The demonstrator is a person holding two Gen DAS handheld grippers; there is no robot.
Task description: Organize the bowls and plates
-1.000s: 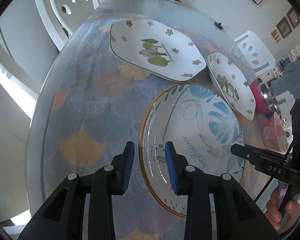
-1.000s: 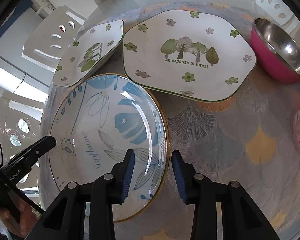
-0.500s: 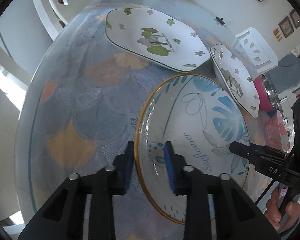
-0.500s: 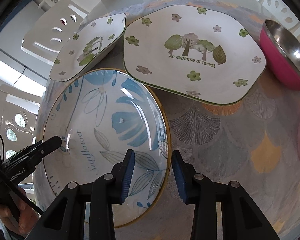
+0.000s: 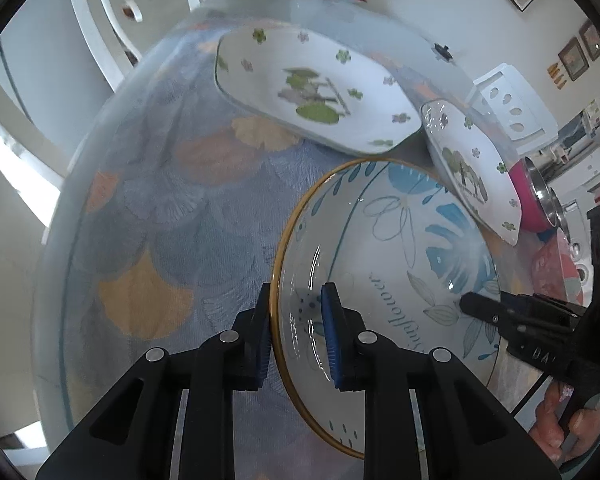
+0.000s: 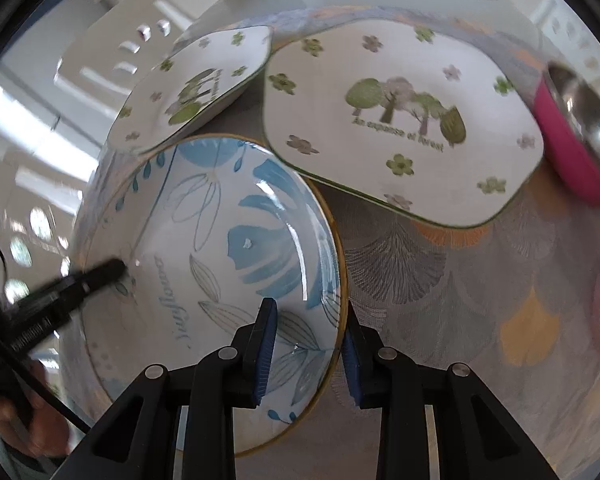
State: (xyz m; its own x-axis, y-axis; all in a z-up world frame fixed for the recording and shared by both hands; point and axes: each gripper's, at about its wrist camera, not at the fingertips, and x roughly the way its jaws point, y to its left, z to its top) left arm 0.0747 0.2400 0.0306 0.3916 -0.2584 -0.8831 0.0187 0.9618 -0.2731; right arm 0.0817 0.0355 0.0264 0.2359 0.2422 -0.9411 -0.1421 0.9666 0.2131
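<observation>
Claws are both closing on the blue bowl (image 5: 388, 264): we are squeezing its rim with the left claw (image 5: 296, 332) and right claw (image 6: 306, 350), beside the flowered plate (image 6: 404, 124) on the table (image 5: 160, 220).

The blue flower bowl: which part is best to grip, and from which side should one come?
Grip the blue flower bowl by its thin gold rim, one finger inside and one outside, coming from above at opposite edges. The bowl is wide and shallow, so only the rim fits between the fingers; two hand-held grippers keep it level.
</observation>
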